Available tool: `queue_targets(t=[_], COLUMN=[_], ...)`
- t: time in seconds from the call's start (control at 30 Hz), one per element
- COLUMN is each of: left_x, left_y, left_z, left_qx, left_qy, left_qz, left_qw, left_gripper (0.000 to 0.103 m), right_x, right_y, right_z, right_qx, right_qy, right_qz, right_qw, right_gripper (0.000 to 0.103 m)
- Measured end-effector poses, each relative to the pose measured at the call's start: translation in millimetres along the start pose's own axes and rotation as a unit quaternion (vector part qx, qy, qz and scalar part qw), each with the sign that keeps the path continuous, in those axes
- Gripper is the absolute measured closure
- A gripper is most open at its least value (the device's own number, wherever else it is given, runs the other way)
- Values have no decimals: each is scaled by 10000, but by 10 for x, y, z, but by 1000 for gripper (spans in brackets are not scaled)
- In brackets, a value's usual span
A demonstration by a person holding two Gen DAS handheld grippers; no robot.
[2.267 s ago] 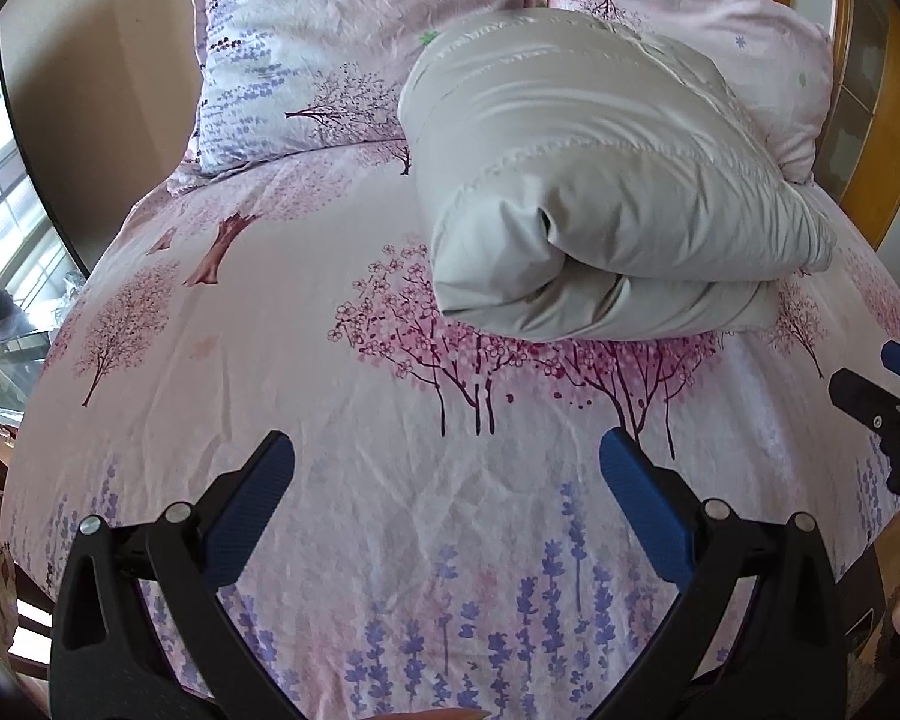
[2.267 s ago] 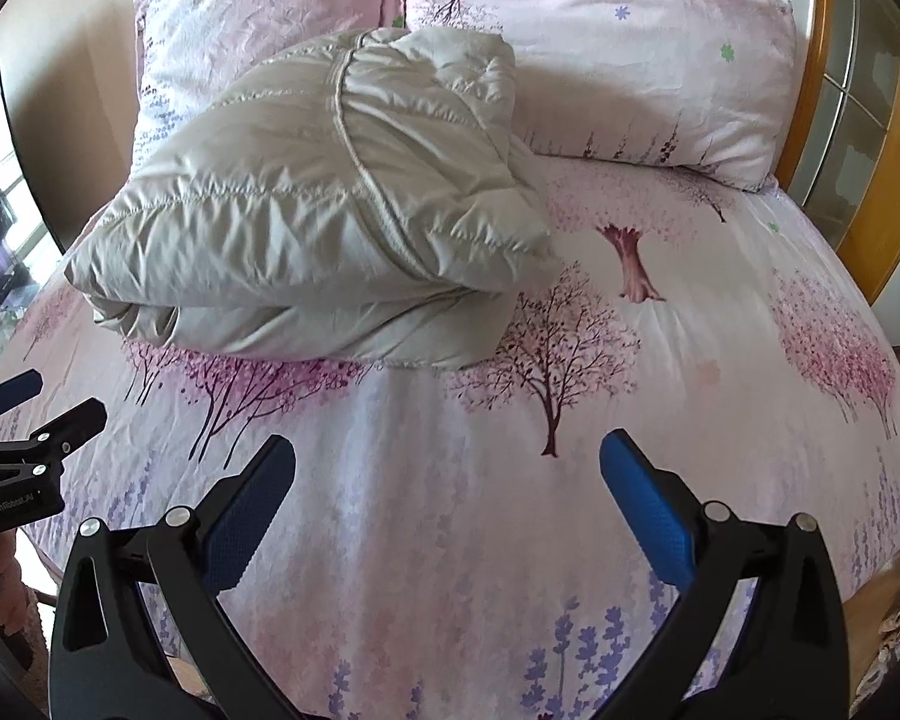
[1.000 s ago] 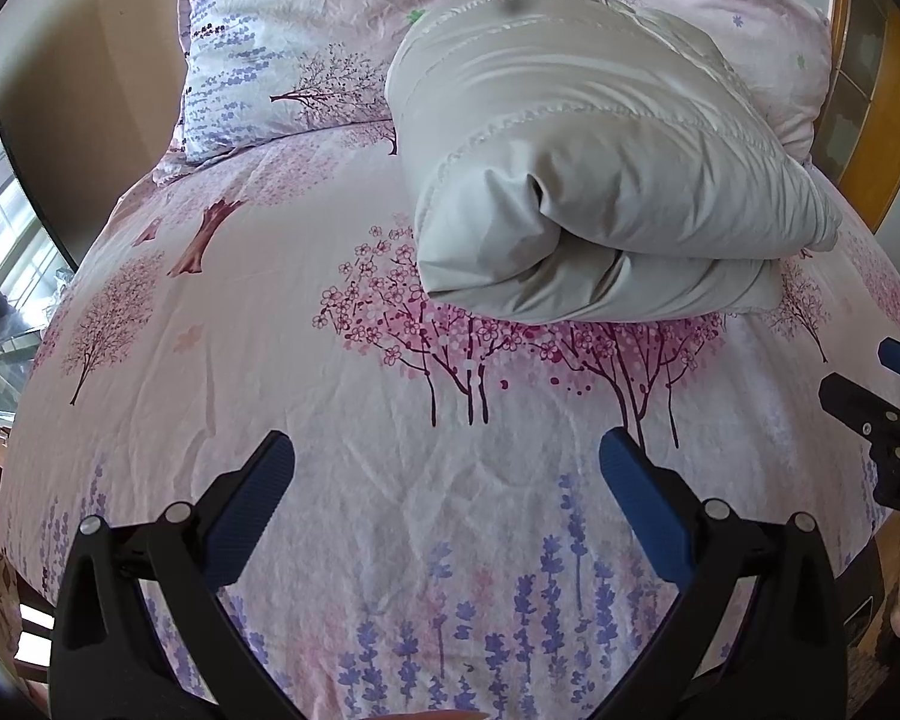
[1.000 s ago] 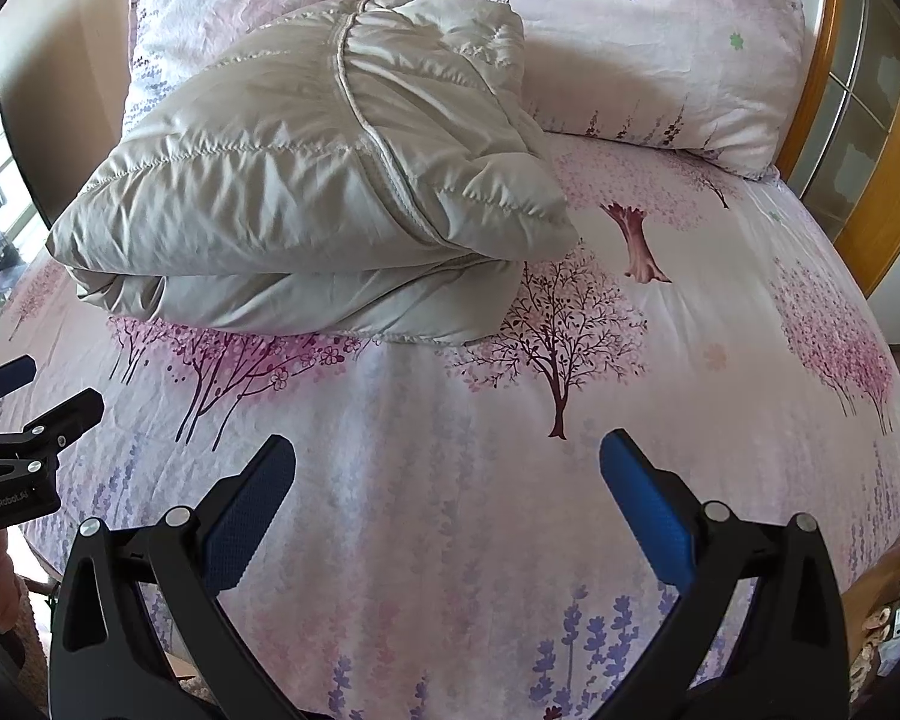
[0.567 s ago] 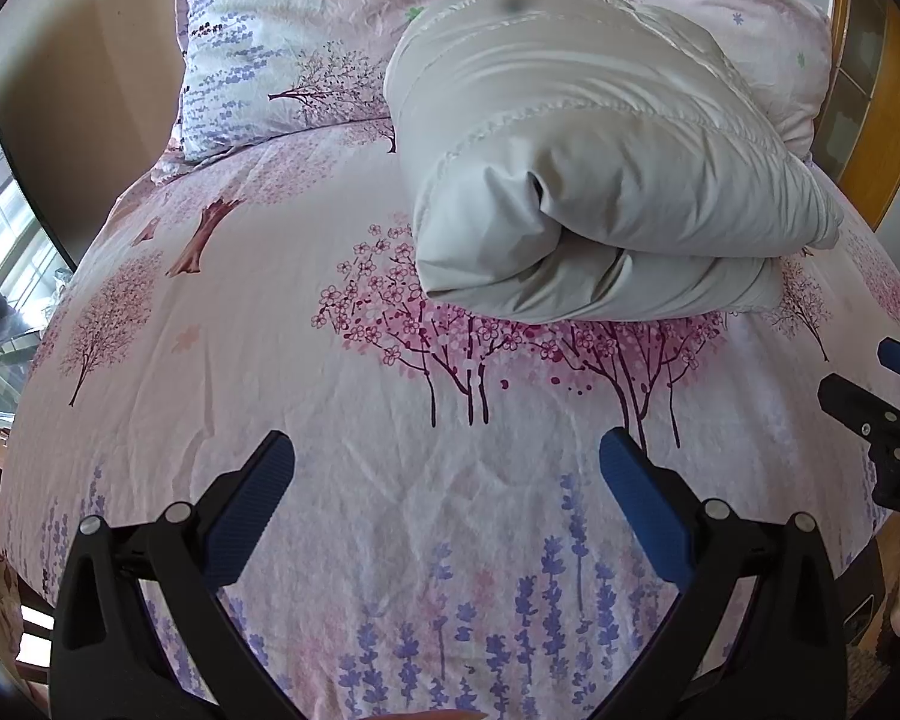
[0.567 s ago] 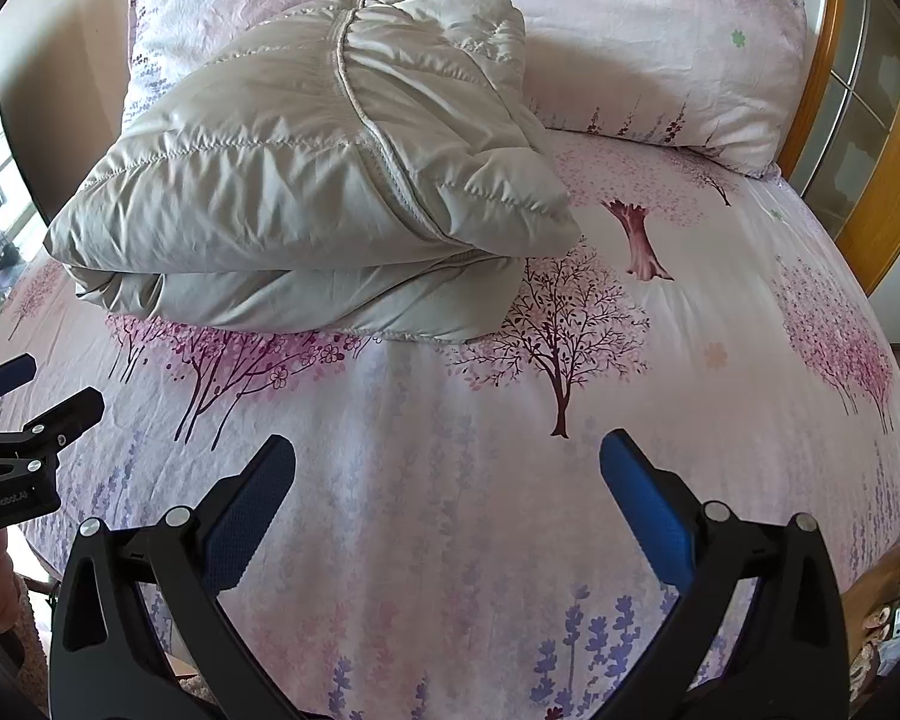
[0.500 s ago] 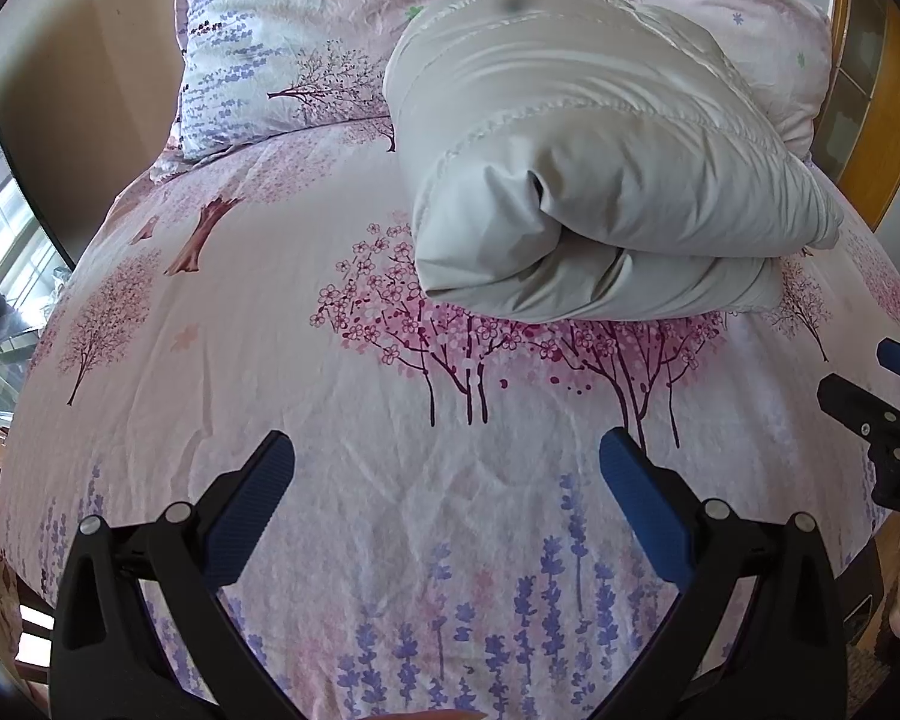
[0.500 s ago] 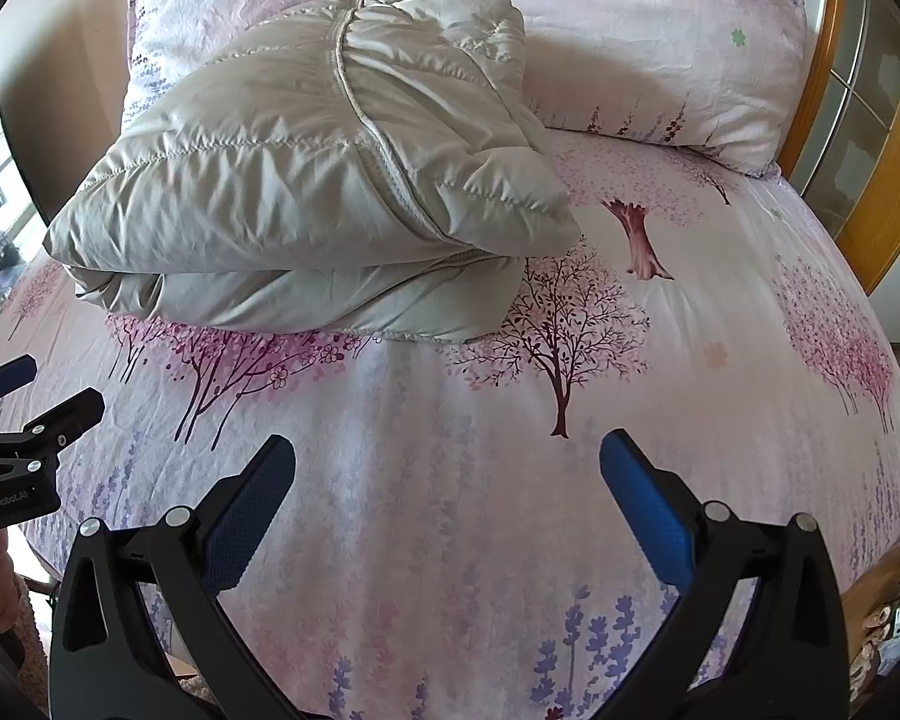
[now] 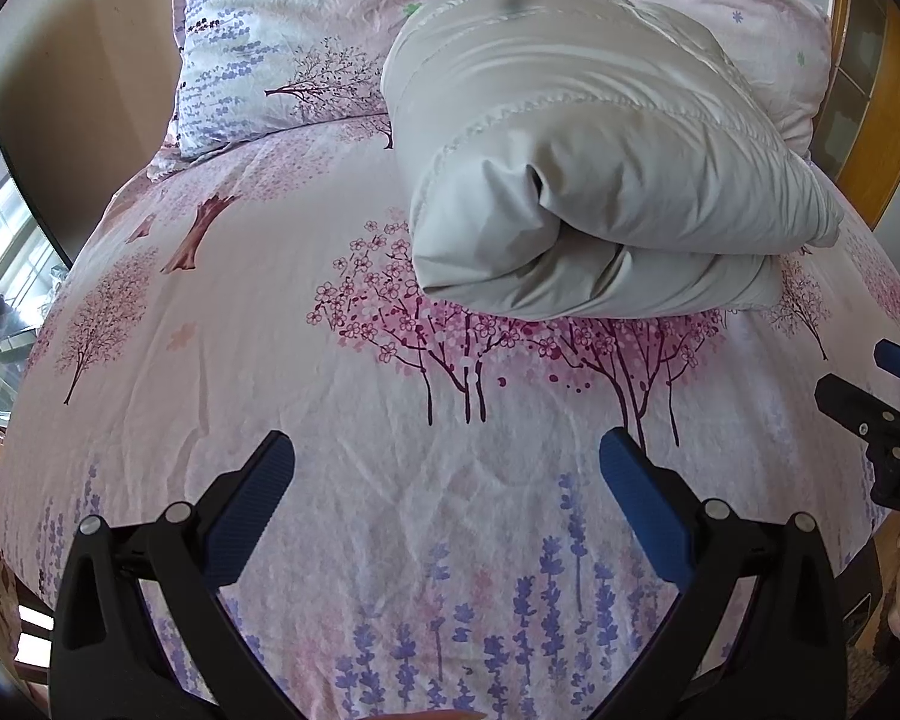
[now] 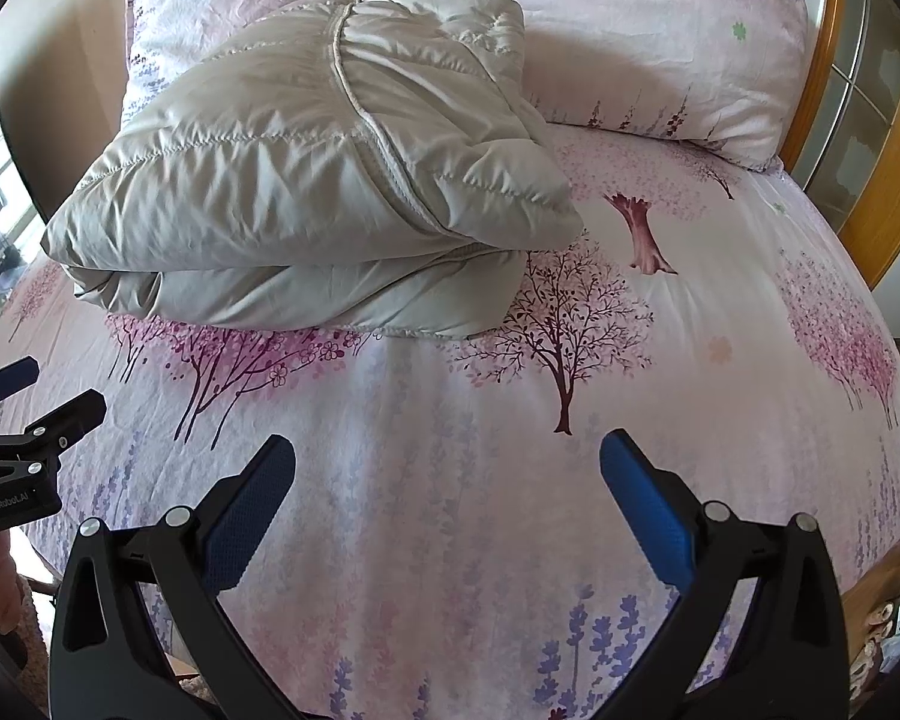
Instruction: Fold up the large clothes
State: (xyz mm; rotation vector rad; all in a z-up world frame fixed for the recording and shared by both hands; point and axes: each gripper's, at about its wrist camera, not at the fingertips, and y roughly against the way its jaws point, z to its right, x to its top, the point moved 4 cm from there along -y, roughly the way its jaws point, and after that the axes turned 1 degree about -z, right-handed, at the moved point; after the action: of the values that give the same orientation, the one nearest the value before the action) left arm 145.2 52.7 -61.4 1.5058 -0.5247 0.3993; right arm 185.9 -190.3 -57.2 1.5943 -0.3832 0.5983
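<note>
Coat [image 10: 306, 180], puffy and grey, sits folded in a fat bundle on the bed [image 10: 720, 312] by the pillows [image 10: 630, 42], both the left claw [image 9: 444, 480] and right claw [image 10: 444, 480] hang wide open and empty, so folding looks done.

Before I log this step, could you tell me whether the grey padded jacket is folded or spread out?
Folded: the grey padded jacket lies as a compact stack of doubled layers on the bed sheet.
</note>
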Motion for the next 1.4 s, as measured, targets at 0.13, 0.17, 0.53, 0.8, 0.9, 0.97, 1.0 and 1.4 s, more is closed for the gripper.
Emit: queue_targets(t=[0.13,0.17,0.53,0.8,0.9,0.97,1.0,1.4], left_x=[1,1,3,22,19,16,15,19], left_y=[-2,-2,-9,-19,-13,-6,-4,-9], left_z=[2,1,10,-2,0,2,2,-5], left_qx=[-1,-1,-3,20,31,27,24,-27], left_qy=[-4,-2,11,-9,-32,-43,-44,5], left_qz=[2,3,-15,7,30,45,49,34], left_qw=[10000,10000,10000,10000,10000,10000,10000,10000], left_gripper=[2,2,2,2,2,2,2,2], right_x=[0,2,-3,3,2,-4,-3,-3], right_y=[-8,-6,-37,-45,-47,-46,-46,-50], right_z=[-3,-3,-13,-16,-15,-21,-19,-13], right_qx=[-1,-3,11,13,21,18,18,19], right_qy=[-3,-4,-13,-9,-18,-27,-27,-23], right_qz=[-9,-9,-29,-38,-41,-38,-40,-40], right_qw=[10000,10000,10000,10000,10000,10000,10000,10000], right_gripper=[1,1,1,1,1,1,1,1])
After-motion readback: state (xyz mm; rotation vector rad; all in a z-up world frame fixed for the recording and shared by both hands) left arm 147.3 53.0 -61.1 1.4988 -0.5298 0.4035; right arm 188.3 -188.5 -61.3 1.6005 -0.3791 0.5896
